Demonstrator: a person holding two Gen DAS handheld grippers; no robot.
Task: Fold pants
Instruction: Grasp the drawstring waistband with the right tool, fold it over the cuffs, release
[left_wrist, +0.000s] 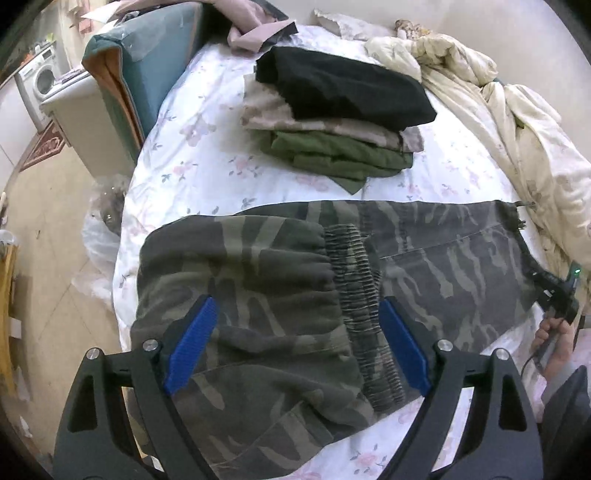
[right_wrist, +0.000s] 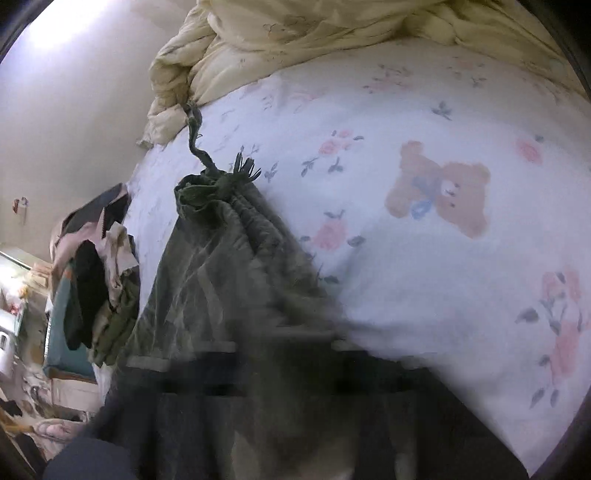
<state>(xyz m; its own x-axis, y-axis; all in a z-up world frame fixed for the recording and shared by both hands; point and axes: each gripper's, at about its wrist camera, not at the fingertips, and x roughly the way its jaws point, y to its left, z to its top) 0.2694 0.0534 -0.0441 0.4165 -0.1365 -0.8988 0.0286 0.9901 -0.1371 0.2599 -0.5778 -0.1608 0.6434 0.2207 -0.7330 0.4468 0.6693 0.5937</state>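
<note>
Camouflage pants (left_wrist: 280, 280) lie across the floral bed sheet (left_wrist: 192, 155), one cuffed leg folded over toward the ribbed elastic cuff (left_wrist: 360, 295). The left hand-held gripper (left_wrist: 297, 339) hovers over that folded leg, its blue pads (left_wrist: 194, 343) spread wide apart and holding nothing. The right hand-held gripper (left_wrist: 557, 291) sits at the pants' far edge; its view is blurred, so its state cannot be told. Beyond lie a stack of folded clothes (left_wrist: 332, 122) and a cream quilt (left_wrist: 509, 122).
</note>
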